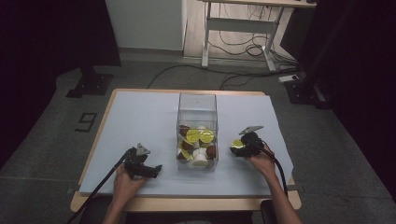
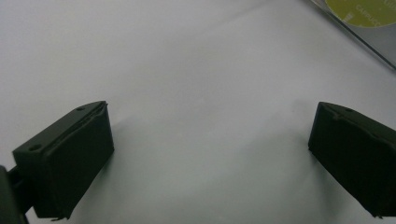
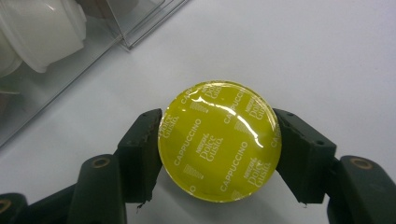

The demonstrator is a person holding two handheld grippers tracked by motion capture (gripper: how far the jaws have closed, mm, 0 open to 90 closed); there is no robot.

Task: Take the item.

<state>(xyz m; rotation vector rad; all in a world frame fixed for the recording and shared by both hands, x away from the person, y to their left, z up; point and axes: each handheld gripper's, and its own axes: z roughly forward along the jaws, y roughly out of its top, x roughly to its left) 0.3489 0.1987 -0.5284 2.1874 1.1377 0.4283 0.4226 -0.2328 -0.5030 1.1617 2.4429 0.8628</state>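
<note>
Right gripper (image 3: 219, 154) has its jaws against both sides of a yellow capsule (image 3: 218, 140), clamped on it just above the surface (image 3: 327, 56). The clear box (image 1: 197, 133) sits just beyond it, cut off at the frame's corner, white capsules (image 3: 42, 28) blurred behind its wall. Left gripper (image 2: 210, 154) rests with jaws wide apart, bare surface between them.

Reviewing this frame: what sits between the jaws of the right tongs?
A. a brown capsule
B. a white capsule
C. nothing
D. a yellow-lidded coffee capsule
D: in the right gripper view the right tongs have their jaws on either side of a coffee capsule with a yellow foil lid printed "Cappuccino", beside the clear box.
</note>
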